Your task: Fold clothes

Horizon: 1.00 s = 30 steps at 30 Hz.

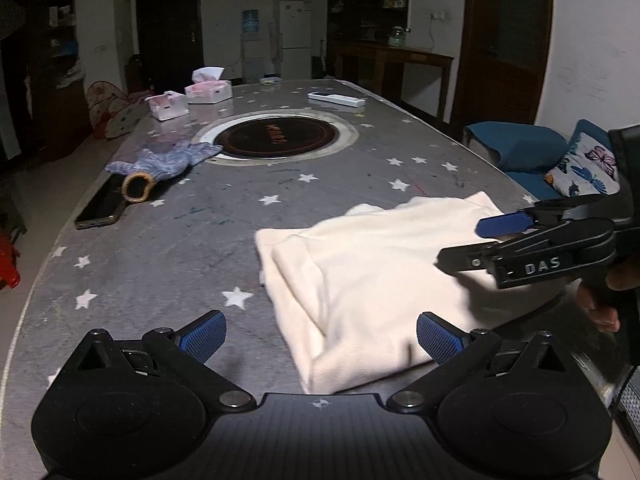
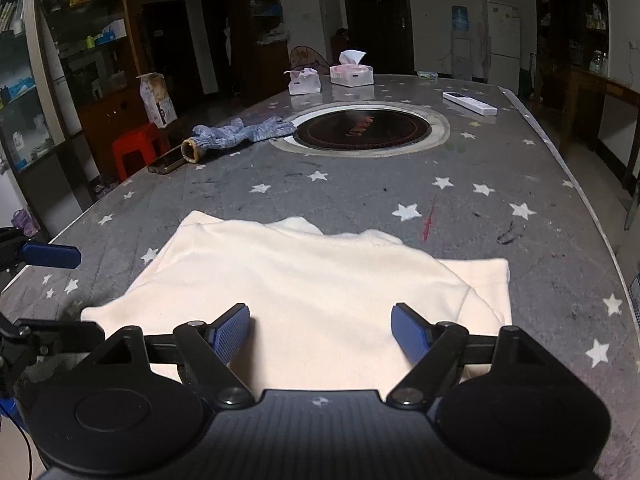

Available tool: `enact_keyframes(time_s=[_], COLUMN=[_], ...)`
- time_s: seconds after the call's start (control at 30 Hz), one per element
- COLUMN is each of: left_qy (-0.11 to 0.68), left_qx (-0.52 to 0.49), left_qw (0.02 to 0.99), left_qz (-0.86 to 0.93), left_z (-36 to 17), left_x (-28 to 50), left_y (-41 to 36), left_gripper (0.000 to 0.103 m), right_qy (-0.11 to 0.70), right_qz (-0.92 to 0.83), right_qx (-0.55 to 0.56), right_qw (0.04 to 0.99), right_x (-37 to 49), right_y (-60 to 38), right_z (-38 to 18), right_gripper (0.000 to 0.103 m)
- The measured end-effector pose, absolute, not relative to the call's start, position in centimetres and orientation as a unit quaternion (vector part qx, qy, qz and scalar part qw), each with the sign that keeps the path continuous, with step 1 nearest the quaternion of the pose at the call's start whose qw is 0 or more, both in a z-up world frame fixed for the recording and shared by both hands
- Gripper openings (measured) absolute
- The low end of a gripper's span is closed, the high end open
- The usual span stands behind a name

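A cream garment [image 1: 360, 272] lies folded into a rough rectangle on the grey star-patterned table cover [image 1: 192, 248]. My left gripper [image 1: 322, 334] is open over the garment's near left corner; its pads press on nothing. My right gripper [image 1: 468, 244] reaches in from the right above the cloth's far side, held by a hand. In the right wrist view the right gripper [image 2: 320, 328] stands open wide over the near edge of the garment [image 2: 312, 272], with only cloth below it. A blue fingertip [image 2: 50, 256] of the left gripper shows at the left edge.
Beyond the garment are a blue knit glove [image 1: 168, 160] and a phone [image 1: 100, 208] on the left. A round inset hob [image 1: 276, 136] sits mid-table, with tissue boxes [image 1: 208, 90] and a white remote [image 1: 336, 99] behind. A blue sofa [image 1: 516, 148] flanks the right edge.
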State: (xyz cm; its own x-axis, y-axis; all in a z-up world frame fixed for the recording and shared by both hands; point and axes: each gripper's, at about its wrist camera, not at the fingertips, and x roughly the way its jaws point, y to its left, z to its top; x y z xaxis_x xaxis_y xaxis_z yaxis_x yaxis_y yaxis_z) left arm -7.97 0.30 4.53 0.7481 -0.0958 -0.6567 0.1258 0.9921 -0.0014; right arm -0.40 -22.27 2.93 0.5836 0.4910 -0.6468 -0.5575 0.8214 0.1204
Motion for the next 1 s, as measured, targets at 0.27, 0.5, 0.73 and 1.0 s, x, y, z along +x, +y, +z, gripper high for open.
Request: enact_keyframes(time_s=[0.27, 0.5, 0.73, 1.0], left_qy=[0.352, 0.362, 0.368, 0.376], left_qx=[0.016, 0.010, 0.005, 0.002], left_qw=[0.935, 0.932, 0.930, 0.927], left_qz=[-0.039, -0.028, -0.024, -0.020], left_z=[4.9, 4.5, 4.3, 3.9], left_x=[-7.2, -6.6, -6.1, -5.6], left_y=[1.0, 1.6, 1.7, 1.9], left_gripper=[0.103, 0.103, 0.103, 0.103], right_qy=[0.349, 0.357, 0.343, 0.326], right_qz=[0.275, 0.264, 0.257, 0.253], right_qx=[-0.046, -0.057, -0.070, -0.072], right_qw=[0.895, 0.894, 0.901, 0.908], right_x=[1.8, 2.5, 2.1, 1.7], right_y=[-21.3, -20.6, -19.6, -19.4], right_z=[3.2, 1.4, 0.7, 0.2], right_gripper=[0.079, 0.088, 0.101, 0.103])
